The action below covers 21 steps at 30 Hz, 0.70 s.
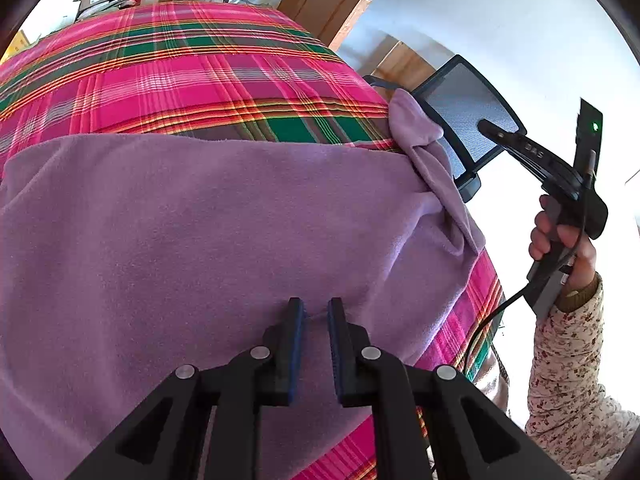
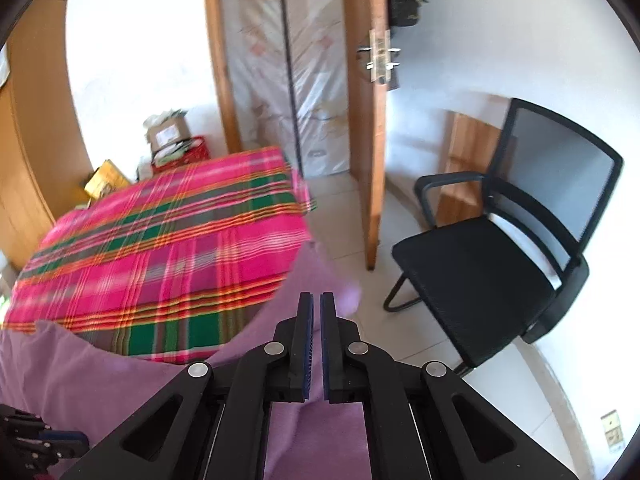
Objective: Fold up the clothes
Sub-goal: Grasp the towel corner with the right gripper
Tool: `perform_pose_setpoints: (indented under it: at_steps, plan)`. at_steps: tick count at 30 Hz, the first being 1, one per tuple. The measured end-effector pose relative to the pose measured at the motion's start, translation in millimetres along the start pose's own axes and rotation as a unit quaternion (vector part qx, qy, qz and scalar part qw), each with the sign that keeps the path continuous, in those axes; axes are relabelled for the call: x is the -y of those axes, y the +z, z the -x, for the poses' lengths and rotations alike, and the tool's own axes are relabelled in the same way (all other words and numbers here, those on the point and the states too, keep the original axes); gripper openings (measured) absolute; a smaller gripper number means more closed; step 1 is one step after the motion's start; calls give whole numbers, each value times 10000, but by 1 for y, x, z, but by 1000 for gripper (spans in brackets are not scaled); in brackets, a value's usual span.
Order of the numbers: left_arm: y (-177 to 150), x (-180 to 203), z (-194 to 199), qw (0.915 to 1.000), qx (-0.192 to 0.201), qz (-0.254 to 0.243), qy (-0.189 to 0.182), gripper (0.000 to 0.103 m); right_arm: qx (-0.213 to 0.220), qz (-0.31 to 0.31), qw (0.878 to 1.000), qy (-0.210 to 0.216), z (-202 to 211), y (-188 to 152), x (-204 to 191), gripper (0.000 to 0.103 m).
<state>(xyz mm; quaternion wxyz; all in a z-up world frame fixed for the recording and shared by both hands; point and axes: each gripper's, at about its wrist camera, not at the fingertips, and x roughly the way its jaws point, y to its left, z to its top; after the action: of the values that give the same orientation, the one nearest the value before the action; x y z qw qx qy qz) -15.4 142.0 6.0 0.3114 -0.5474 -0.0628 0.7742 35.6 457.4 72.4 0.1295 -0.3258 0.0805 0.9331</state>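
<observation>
Showing one purple garment (image 1: 224, 220), two grippers

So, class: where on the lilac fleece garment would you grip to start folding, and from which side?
Grip the bunched corner of the lilac fleece garment that lies at the right edge of the pink plaid bed cover. Come from the right, the black mesh chair side. That corner is rucked up off the surface, giving the tongs an edge; elsewhere the fleece lies flat.

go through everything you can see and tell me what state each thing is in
purple garment: spread flat, right corner bunched over the table edge
plaid tablecloth: spread over the table
left gripper: slightly open over the garment
right gripper: nearly closed, nothing visibly held
door: open
chair: empty
</observation>
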Motion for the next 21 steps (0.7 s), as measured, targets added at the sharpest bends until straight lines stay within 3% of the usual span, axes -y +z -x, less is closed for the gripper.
perform_pose_setpoints:
  at_steps: [7,11,15,21]
  plan:
    - [-1,1,-1,10000,21,44,64,13,-337,-247,9978,509,-11,-6,13,7]
    - [-1,1,0,10000,29,55,77,13,-590,-463,9929,928,-27,-12,3,22]
    - [-2,2,0,10000,36,42,80,14,-880,-659,9872,1156,-40,-17,-6,23]
    - [-1,-1,-1,10000,39,67,13,14,-1210,-859,9790,1395,-53,-25,-17,36]
